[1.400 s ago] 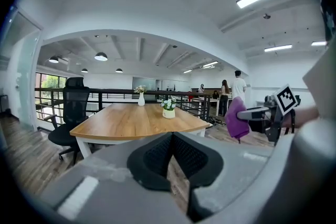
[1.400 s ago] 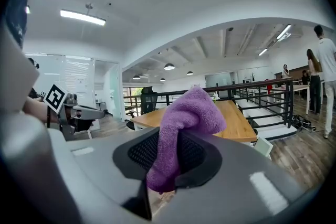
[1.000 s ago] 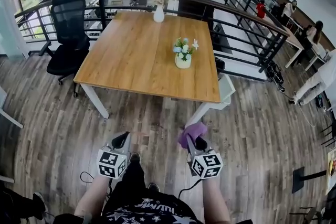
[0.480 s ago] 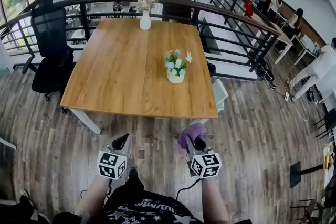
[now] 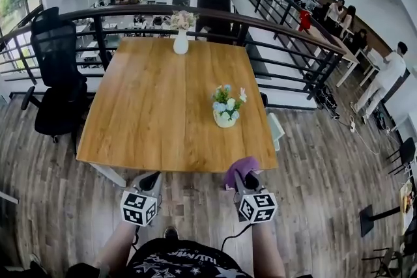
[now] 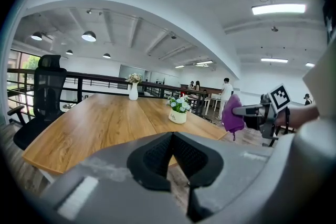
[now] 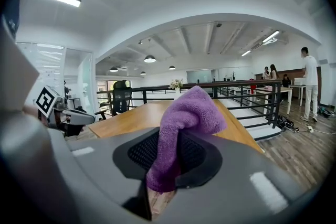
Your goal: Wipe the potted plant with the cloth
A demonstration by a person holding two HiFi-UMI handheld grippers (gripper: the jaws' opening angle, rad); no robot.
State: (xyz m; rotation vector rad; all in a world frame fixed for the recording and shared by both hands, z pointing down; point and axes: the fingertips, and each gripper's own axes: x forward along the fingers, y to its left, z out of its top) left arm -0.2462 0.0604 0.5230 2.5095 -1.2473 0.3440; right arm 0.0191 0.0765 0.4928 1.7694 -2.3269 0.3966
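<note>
The wiping has not begun, but its first need is met: the right claw (image 5: 242, 176) is clamped on the purple cloth (image 5: 239, 165). The right gripper view shows the cloth pinched between the pads, with a bunched fold rising out of the top and a short tail hanging below. The left claw (image 5: 149, 181) is closed with pad against pad, and nothing sits between them.

Both claws hang over the wooden floor, just short of the near edge of the worktop (image 5: 150, 120). Neither is over it or touching it. The potted plant (image 5: 226, 108), a small cream pot of pale blue and white flowers, stands upright on the right part of the worktop, nearer the front edge than the back. It is ahead of the right claw and a little to its left, with bare wood between, so cloth and plant are apart.

A white vase (image 5: 181, 42) of flowers stands at the far edge by the railing (image 5: 287, 42), and a black office chair (image 5: 55, 75) sits off the left side.

I judge the task to be at its approach stage. Left to do are reaching over the worktop edge, bringing the cloth to the pot and leaves, and the wiping itself; the empty left claw could steady the pot
</note>
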